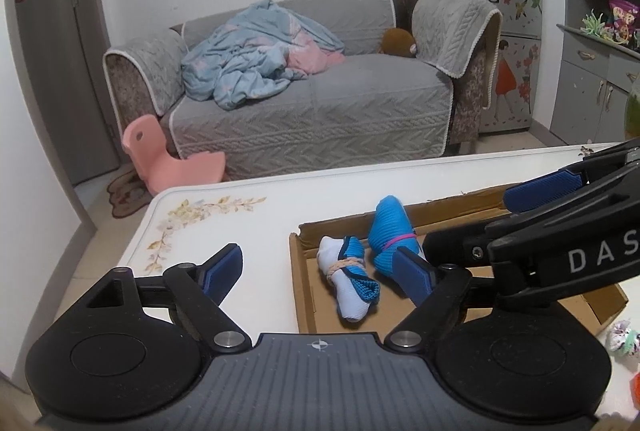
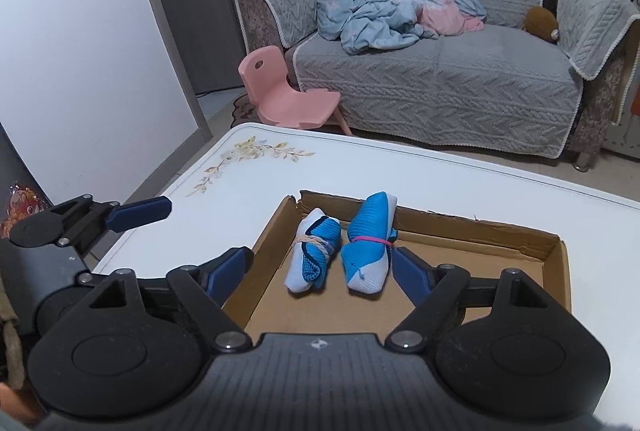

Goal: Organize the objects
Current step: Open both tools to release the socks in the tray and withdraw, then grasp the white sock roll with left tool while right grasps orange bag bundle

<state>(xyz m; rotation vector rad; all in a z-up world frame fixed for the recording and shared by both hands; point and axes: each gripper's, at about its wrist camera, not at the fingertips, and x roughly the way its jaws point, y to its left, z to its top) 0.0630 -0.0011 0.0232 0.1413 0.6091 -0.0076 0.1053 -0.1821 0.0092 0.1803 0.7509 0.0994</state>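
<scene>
We hold both grippers, left gripper and right gripper, spread and empty, since two banded sock rolls already lie side by side at the cardboard tray's 10 o'clock corner.
</scene>
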